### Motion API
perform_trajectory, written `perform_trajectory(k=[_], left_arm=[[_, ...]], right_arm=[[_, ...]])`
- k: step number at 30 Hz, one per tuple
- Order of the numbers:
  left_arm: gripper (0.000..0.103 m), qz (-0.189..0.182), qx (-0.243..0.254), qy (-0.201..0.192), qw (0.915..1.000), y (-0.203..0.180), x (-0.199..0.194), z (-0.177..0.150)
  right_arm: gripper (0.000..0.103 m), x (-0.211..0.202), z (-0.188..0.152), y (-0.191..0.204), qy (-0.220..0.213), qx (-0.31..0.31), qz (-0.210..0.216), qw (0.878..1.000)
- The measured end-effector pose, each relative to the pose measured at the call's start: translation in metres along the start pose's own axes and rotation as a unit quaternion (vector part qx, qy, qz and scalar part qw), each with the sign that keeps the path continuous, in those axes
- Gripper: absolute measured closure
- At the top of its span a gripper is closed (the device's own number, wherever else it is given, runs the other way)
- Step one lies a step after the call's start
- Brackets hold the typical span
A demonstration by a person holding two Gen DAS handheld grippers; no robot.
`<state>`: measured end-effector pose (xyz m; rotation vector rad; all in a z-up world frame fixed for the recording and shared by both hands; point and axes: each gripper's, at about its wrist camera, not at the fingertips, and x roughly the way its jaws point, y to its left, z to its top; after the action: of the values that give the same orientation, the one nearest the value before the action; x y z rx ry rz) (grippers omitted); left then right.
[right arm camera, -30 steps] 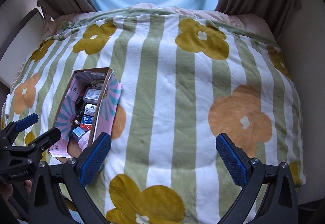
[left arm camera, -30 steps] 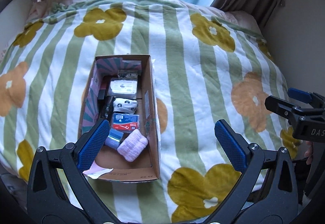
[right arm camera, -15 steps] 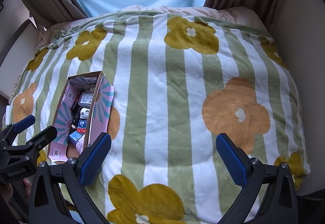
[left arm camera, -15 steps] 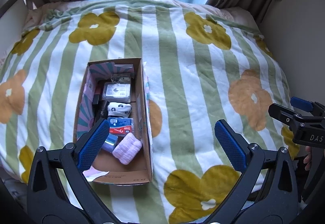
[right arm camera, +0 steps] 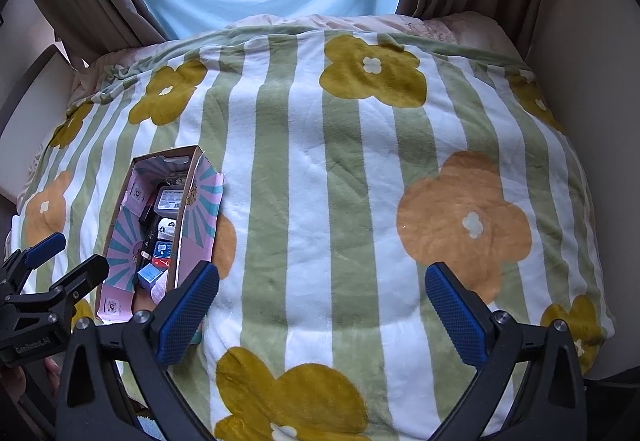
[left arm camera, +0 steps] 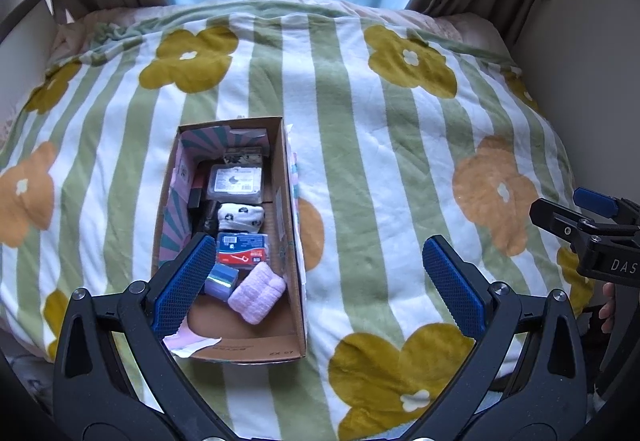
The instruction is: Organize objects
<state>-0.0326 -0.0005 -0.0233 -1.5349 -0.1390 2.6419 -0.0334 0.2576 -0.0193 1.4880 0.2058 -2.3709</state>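
Plush fleece blanket (left arm camera: 360,169), green-and-white stripes with mustard and orange flowers, covered the bed. On it lay a long corrugated cardboard box (left arm camera: 294,273) with pink-and-teal printed flaps. The left wrist view looked straight into the box: clear plastic case (left arm camera: 236,183), white patterned roll (left arm camera: 240,216), blue-and-red packet (left arm camera: 243,248), ribbed pink cloth (left arm camera: 258,297), small iridescent cylinder (left arm camera: 222,280). The right wrist view showed the box only obliquely, contents mostly hidden. Left gripper (left arm camera: 320,285): jaws spread wide, empty, left pad overlapping the box's near-left wall. Right gripper (right arm camera: 322,315): jaws wide, empty, over bare blanket, box just left of its left pad.
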Motion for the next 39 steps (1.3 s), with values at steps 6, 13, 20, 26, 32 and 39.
perform_trajectory(k=[6,13,20,26,32,39], left_arm=[[0.0,0.005,0.002,-0.006,1.0,0.001,-0.004,0.0],[0.0,0.008,0.004,-0.009,0.9999,0.003,-0.008,0.002],[0.0,0.009,0.003,-0.01,0.9999,0.002,-0.008,0.001],[0.0,0.0,-0.006,-0.014,0.9999,0.007,-0.011,0.0],[0.0,0.005,-0.019,-0.018,0.9996,0.012,-0.013,-0.001],[0.0,0.021,-0.021,-0.034,0.999,0.01,-0.018,-0.002]], right_arm=[[0.001,-0.003,-0.001,-0.001,-0.005,0.002,-0.003,1.0],[0.001,-0.003,-0.002,-0.001,-0.005,0.002,-0.002,1.0],[0.001,-0.003,-0.002,-0.001,-0.004,0.002,-0.003,1.0],[0.001,-0.003,-0.002,0.0,-0.005,0.003,-0.003,1.0],[0.001,-0.004,-0.003,0.001,-0.006,0.004,-0.004,1.0],[0.001,-0.004,-0.003,0.001,-0.007,0.003,-0.003,1.0]])
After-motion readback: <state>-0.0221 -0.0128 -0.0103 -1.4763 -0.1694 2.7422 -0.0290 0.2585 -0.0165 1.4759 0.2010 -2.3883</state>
